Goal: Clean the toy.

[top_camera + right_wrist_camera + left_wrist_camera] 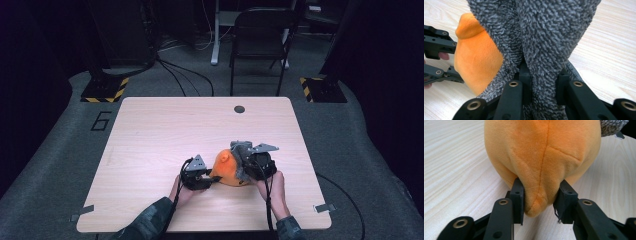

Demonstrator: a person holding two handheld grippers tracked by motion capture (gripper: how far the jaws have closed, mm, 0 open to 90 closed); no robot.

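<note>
- Near the table's (150, 130) front edge, two hands enter from below, each holding a gripper.
- The left gripper (539, 198) pinches a fold of the orange plush toy (541, 155) between its jaws.
- The right gripper (544, 77) clamps a fold of the grey fuzzy fabric (549, 32) that covers part of the toy.
- The toy lies on the table between the two grippers, right of centre.
- Farther back, a dark round grommet (239, 109) sits in the tabletop.
- Beyond the table stands a black chair (262, 35) on the grey floor.
</note>
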